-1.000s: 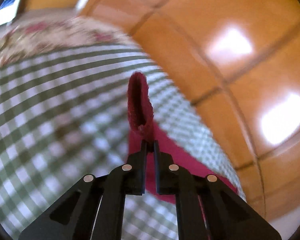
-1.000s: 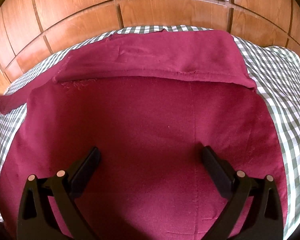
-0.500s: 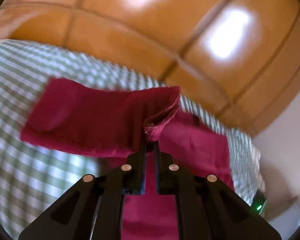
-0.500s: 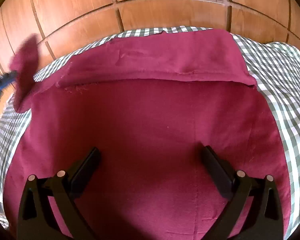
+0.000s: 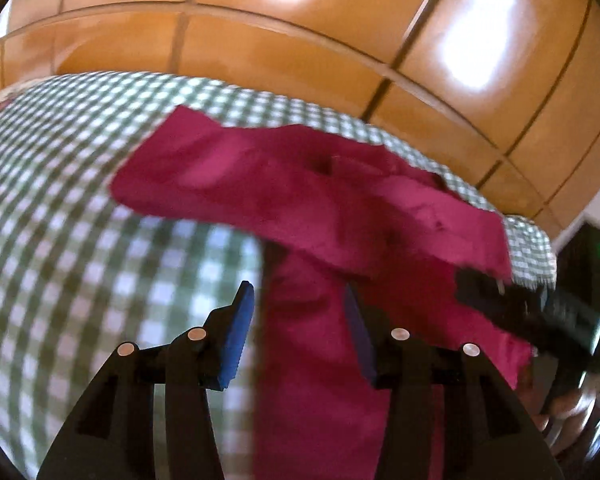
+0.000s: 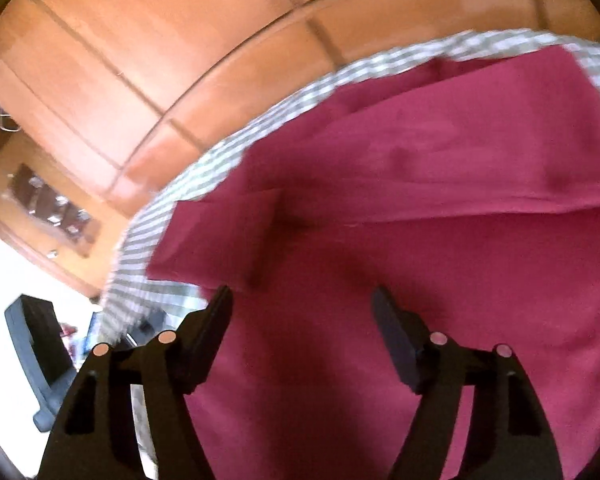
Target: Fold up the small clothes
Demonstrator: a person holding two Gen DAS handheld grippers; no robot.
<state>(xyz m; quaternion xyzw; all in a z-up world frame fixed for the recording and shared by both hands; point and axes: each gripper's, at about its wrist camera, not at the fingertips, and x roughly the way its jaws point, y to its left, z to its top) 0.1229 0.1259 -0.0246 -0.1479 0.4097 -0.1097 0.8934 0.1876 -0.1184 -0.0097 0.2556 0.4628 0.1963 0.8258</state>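
- We see a wooden panelled wall [image 5: 300, 40] of orange-brown boards with dark seams filling the upper part of both wrist views, with bright glare patches on it in the left one.
- We see a green-and-white checked bedcover [image 5: 80, 260] spreading below the wall; it takes up the left of the left wrist view and shows as a narrow blurred band along the garment's far edge in the right wrist view.
- We see the task's thing, a crimson garment [image 6: 420, 260], lying flat on the bedcover. In the right wrist view it fills most of the picture, with a folded band across its far side and a sleeve [image 5: 228, 172] laid over the body at the left.
- We hold the left gripper [image 5: 296, 336] over the garment's near left edge; its jaws are opening, the blue pads stand apart, and no cloth is pinched between them.
- We hold the right gripper [image 6: 302, 320] just above the garment's body; its jaws are closing but stand well apart, and the cloth lies below them, not gripped.
- We also catch that gripper as a dark blurred shape with a small green light at the right edge of the left wrist view.
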